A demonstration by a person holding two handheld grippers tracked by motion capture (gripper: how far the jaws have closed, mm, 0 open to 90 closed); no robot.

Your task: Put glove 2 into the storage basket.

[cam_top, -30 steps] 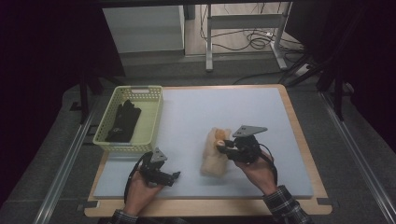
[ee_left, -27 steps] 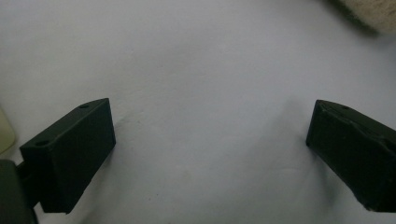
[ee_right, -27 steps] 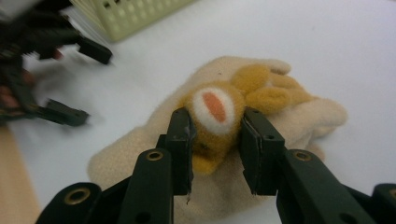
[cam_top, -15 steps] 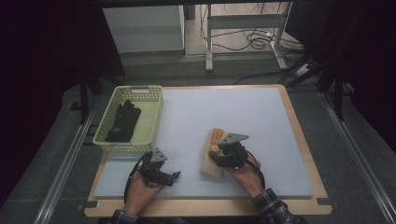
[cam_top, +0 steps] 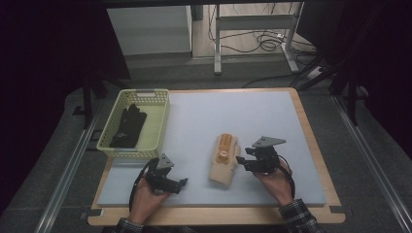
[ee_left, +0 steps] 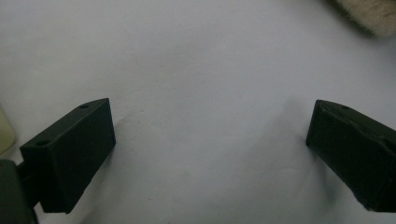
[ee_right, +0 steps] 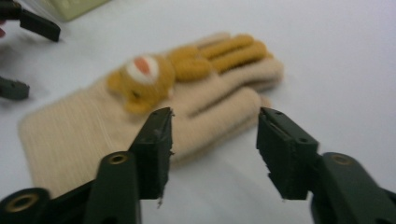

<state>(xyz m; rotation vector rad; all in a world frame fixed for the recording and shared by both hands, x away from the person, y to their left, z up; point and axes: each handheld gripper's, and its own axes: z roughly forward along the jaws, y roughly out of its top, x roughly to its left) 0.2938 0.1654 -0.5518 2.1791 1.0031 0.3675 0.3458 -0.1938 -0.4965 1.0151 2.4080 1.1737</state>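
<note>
A beige knitted glove (cam_top: 224, 162) with an orange bear patch and orange finger stripes lies flat on the pale blue mat of the table (cam_top: 233, 116), at about 6 o'clock from the mat's middle, its fingers pointing to 12 o'clock. The right hand-held gripper (cam_top: 241, 159) sits just beside the glove at its 3 o'clock; its jaws stand partly apart after opening and then closing a little, with nothing pressed between them, the glove's edge lying just ahead of them. The left hand-held gripper (cam_top: 182, 183) rests at the glove's 8 o'clock, jaws wide over bare mat. A pale yellow plastic basket (cam_top: 163, 119) at 10 o'clock holds a black glove (cam_top: 127, 125).
</note>
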